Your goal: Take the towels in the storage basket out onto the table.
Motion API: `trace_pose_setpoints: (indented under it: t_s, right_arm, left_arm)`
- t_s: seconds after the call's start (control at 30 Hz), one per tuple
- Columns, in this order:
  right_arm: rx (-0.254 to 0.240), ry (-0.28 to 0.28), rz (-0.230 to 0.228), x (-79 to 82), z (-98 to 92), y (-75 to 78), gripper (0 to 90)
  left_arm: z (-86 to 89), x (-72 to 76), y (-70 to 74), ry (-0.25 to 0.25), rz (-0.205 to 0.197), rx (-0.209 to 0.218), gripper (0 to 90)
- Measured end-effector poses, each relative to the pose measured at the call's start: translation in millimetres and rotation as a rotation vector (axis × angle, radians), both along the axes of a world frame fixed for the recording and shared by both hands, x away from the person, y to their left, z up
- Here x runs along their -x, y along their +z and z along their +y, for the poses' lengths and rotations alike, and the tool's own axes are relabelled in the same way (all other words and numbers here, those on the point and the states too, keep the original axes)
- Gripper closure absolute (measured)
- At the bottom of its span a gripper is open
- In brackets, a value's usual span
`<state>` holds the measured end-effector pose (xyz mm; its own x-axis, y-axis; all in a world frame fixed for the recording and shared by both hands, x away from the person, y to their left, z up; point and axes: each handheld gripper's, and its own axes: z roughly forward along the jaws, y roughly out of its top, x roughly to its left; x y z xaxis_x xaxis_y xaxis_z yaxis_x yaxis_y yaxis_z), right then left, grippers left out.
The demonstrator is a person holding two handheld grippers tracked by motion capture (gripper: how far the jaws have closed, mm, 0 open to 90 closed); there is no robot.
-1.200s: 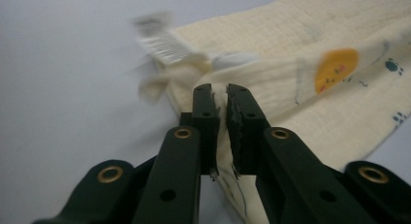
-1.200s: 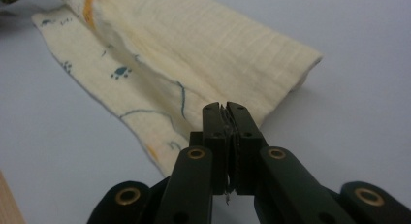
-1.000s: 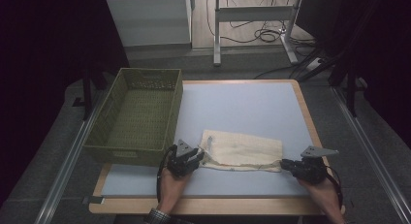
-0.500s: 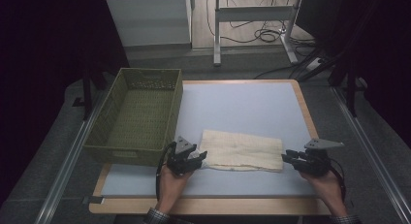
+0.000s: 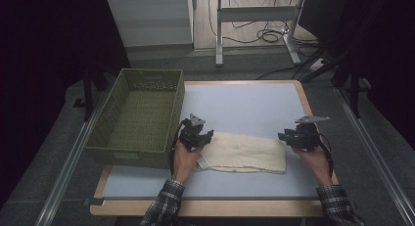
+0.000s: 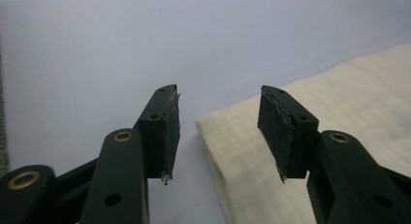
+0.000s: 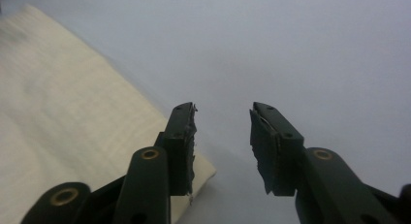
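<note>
A folded cream cloth (image 5: 244,152) lies flat on the pale blue table top, near its front edge. My left gripper (image 5: 209,134) hovers at the cloth's left end, open, with nothing between its jaws. The left gripper view shows the cloth's corner (image 6: 252,151) just beyond the open left gripper (image 6: 220,132). At the cloth's right end my right gripper (image 5: 281,137) is open and holds nothing. Seen from the right gripper view, the cloth (image 7: 68,127) lies to the left of the open right gripper (image 7: 223,141), its corner under the left jaw.
A green woven basket (image 5: 139,117) stands on the table's left side, close to my left hand. Bare blue table surface (image 5: 244,106) stretches behind the cloth. The table's wooden rim (image 5: 313,113) runs along the right. Cables and a metal stand lie on the floor beyond.
Both grippers have drawn slightly away from the cloth's ends and upward. The cloth lies flatter and stays in place.
</note>
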<state>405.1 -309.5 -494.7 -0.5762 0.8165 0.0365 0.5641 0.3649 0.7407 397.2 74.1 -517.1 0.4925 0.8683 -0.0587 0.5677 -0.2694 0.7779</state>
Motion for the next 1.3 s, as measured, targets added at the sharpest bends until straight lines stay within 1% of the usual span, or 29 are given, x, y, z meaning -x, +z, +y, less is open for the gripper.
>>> trace_pose_setpoints:
  t_s: [0.07,0.13,0.17,0.2,0.23,0.27,0.3,0.33,0.37,0.4,0.47,0.5,0.53,0.57,0.6,0.67,0.7,0.73,0.77,0.8,0.83,0.87,0.9,0.97,1.0,1.07,1.1,1.2,1.3]
  right_arm:
    - [0.043,0.002,0.026,-2.1,4.2,-9.7,58.0]
    - [0.047,0.015,0.041,-0.7,5.3,-17.2,57.5]
    - [0.051,0.022,0.052,1.4,6.0,-20.4,57.3]
    - [0.047,0.023,0.040,5.2,6.9,-22.6,58.4]
    - [0.045,0.019,0.042,7.0,7.1,-22.9,62.9]
    - [0.027,0.025,0.053,9.5,7.9,-23.0,72.2]
    - [0.019,0.038,0.066,11.3,9.2,-22.7,80.1]
    - [0.020,0.045,0.073,13.5,11.6,-22.2,83.1]
    - [0.038,0.050,0.072,15.0,13.5,-21.2,84.9]
    - [0.073,0.058,0.072,16.9,16.8,-18.6,85.9]
    - [0.115,0.072,0.055,16.1,20.9,-13.9,86.7]
    - [0.113,0.070,0.047,15.5,21.2,-12.4,86.7]
    - [0.100,0.064,0.033,13.3,20.6,-8.3,86.7]
    - [0.082,0.056,0.021,10.2,19.5,-3.4,86.7]
    - [0.068,0.045,-0.007,5.6,18.3,3.5,86.7]
    - [0.044,0.038,-0.048,-3.6,17.6,14.6,86.5]
    - [0.033,0.036,-0.066,-8.8,18.2,18.3,86.3]
    - [0.033,0.035,-0.080,-14.7,19.3,19.1,85.5]
    - [0.044,0.033,-0.075,-21.6,20.2,16.9,84.4]
    - [0.045,0.030,-0.053,-28.5,20.8,12.7,79.4]
    - [0.041,0.025,-0.043,-32.5,20.8,9.5,75.8]
    - [0.052,0.007,-0.042,-35.9,19.5,6.9,71.9]
    - [0.039,-0.005,-0.048,-36.2,17.3,7.1,69.5]
    - [-0.002,-0.020,-0.051,-31.5,9.9,11.7,67.3]
    - [-0.002,-0.022,-0.052,-29.0,8.3,13.3,67.0]
    - [0.023,-0.018,-0.046,-19.5,5.3,16.7,66.7]
    - [0.026,-0.017,-0.045,-14.3,3.6,17.2,66.6]
    - [0.014,-0.022,-0.021,0.3,-2.4,13.9,66.1]
    - [0.000,-0.015,0.009,13.8,-4.8,4.6,64.4]
  left_arm:
    - [-0.8,-6.7,-3.8,0.008,0.015,-0.026,48.7]
    - [-1.0,-12.5,-9.2,0.007,0.038,-0.061,47.7]
    - [-1.4,-14.2,-12.9,0.013,0.048,-0.068,47.1]
    - [-1.1,-15.1,-14.9,0.011,0.055,-0.073,47.1]
    - [-1.0,-16.2,-18.1,0.009,0.069,-0.074,47.2]
    - [-0.4,-15.8,-19.6,0.005,0.072,-0.051,47.7]
    - [0.2,-14.8,-20.0,-0.005,0.079,-0.031,52.5]
    - [-0.2,-13.6,-20.2,-0.013,0.083,-0.021,56.5]
    - [-0.6,-11.4,-20.3,-0.037,0.088,-0.012,60.7]
    - [-1.2,-9.7,-20.2,-0.056,0.095,0.003,69.3]
    - [-3.2,-7.4,-18.1,-0.071,0.084,-0.018,84.4]
    - [-4.2,-5.8,-15.9,-0.078,0.058,-0.040,85.6]
    - [-3.8,-4.1,-13.3,-0.077,0.031,-0.040,86.2]
    - [-1.7,-1.6,-9.3,-0.064,-0.002,-0.015,86.2]
    - [0.4,-0.3,-6.0,-0.054,-0.030,0.005,86.0]
    - [2.7,0.3,-1.1,-0.035,-0.061,0.014,85.3]
    - [3.1,-0.3,-0.5,-0.022,-0.065,0.005,84.8]
    - [3.1,-1.8,-1.7,-0.009,-0.056,-0.009,82.9]
    - [2.8,-3.7,-4.3,0.004,-0.041,-0.021,79.6]
    - [2.8,-4.9,-6.5,0.014,-0.032,-0.031,70.2]
    - [3.8,-5.9,-9.3,0.026,-0.028,-0.039,64.4]
    - [5.3,-6.1,-10.6,0.034,-0.029,-0.032,59.4]
    - [6.8,-6.6,-10.8,0.040,-0.028,-0.023,55.6]
    - [8.6,-9.0,-10.3,0.042,-0.023,-0.021,53.7]
    - [8.9,-10.9,-9.8,0.038,-0.016,-0.020,53.3]
    - [7.7,-14.4,-9.2,0.037,-0.008,-0.032,52.8]
    - [6.8,-16.1,-9.4,0.033,-0.005,-0.036,52.5]
    - [5.3,-19.8,-11.6,0.035,0.001,-0.056,52.7]
    - [7.1,-20.7,-14.3,0.044,0.008,-0.053,53.3]
